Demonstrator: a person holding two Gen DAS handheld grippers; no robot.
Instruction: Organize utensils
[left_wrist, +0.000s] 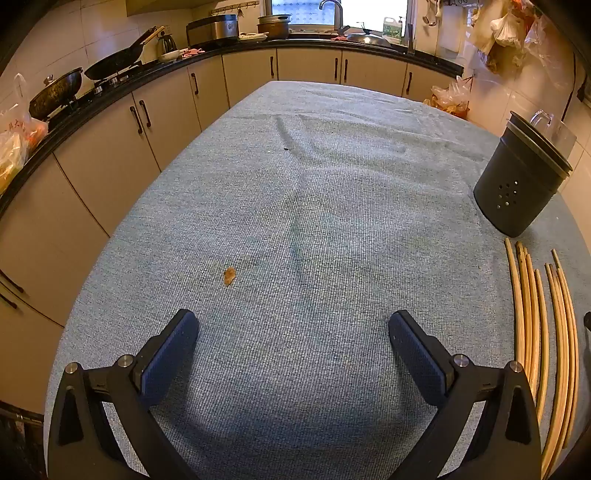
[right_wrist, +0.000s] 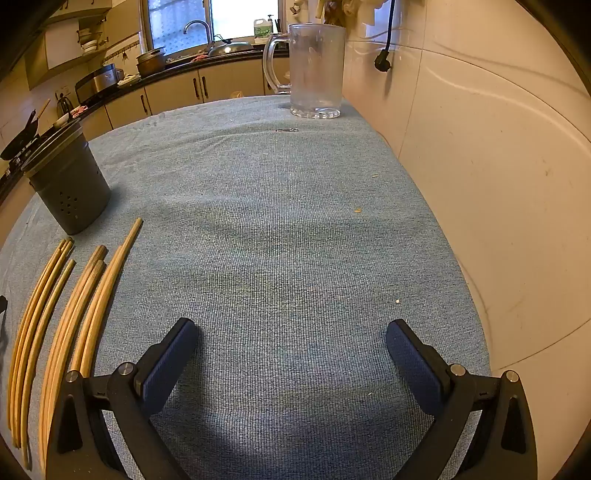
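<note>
Blue-grey cloth (left_wrist: 295, 221) over table, chopsticks (right_wrist: 66, 314) beside dark holder (right_wrist: 70, 188), kitchen counter (left_wrist: 229, 48) behind.

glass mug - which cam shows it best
The right wrist view. There the glass mug stands whole and upright at the far end of the blue cloth, handle to its left. In the left wrist view only its handle and part of its wall show behind the dark holder.

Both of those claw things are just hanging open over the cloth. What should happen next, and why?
Probably the right gripper should swing left toward the chopsticks and close on one. They all lie loose on the cloth, the dark holder beyond them looks empty, and both grippers are open with nothing between their fingers. The left gripper seems about as near.
</note>
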